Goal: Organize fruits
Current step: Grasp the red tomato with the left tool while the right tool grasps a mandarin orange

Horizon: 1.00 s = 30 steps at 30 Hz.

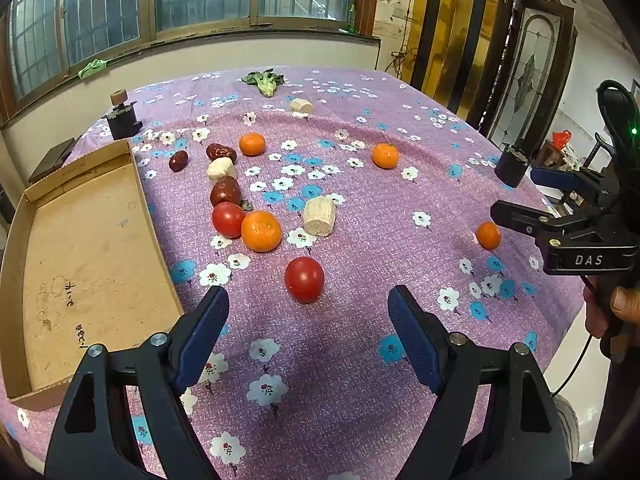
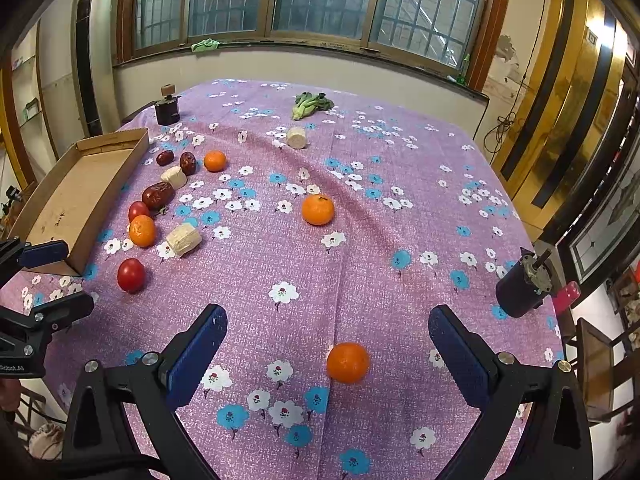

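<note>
Both grippers gape empty: left gripper (image 1: 308,300) at six o'clock below a tomato (image 1: 304,279), right gripper (image 2: 327,320) around a tangerine (image 2: 347,362), untouched. Cardboard tray (image 1: 24,220) at nine o'clock; its near corner sits behind a finger.
</note>
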Motion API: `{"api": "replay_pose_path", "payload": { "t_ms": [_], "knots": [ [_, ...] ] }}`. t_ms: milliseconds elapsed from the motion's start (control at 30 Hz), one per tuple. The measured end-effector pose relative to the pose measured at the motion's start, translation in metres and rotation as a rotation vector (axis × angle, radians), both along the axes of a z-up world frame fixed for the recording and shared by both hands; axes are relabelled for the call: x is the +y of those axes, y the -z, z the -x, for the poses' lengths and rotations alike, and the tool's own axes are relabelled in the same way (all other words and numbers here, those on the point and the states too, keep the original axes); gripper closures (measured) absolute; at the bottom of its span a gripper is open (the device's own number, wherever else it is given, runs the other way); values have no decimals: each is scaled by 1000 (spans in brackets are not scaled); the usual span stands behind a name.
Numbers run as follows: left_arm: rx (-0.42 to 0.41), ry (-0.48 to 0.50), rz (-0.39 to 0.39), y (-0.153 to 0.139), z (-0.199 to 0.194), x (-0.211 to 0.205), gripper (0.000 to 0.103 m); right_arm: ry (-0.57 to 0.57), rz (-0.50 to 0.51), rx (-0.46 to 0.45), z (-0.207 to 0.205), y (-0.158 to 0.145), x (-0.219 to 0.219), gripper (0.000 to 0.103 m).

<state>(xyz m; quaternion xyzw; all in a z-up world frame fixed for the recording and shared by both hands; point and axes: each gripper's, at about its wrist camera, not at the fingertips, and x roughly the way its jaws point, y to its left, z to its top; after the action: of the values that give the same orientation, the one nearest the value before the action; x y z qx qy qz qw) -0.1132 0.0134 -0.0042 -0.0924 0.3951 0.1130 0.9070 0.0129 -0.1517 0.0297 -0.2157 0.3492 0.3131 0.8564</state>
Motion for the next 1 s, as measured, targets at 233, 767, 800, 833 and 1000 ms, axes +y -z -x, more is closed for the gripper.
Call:
{"api": "replay_pose_path", "payload": {
  "t_ms": [233, 767, 800, 833, 1000],
  "knots": [
    [23, -15, 31, 9, -9, 9, 21, 9, -20, 72, -13, 16, -11, 3],
    [119, 16, 38, 44, -54, 10, 62, 29, -24, 233, -53, 67, -19, 41],
    [116, 16, 37, 44, -54, 10, 68, 31, -25, 244, -55, 70, -19, 45],
    [117, 16, 40, 43, -54, 11, 77, 32, -35, 240, -55, 71, -22, 50],
    [120, 23, 41, 42, -52, 10, 77, 46, -86, 269, -55, 66, -31, 72]
  ]
}}
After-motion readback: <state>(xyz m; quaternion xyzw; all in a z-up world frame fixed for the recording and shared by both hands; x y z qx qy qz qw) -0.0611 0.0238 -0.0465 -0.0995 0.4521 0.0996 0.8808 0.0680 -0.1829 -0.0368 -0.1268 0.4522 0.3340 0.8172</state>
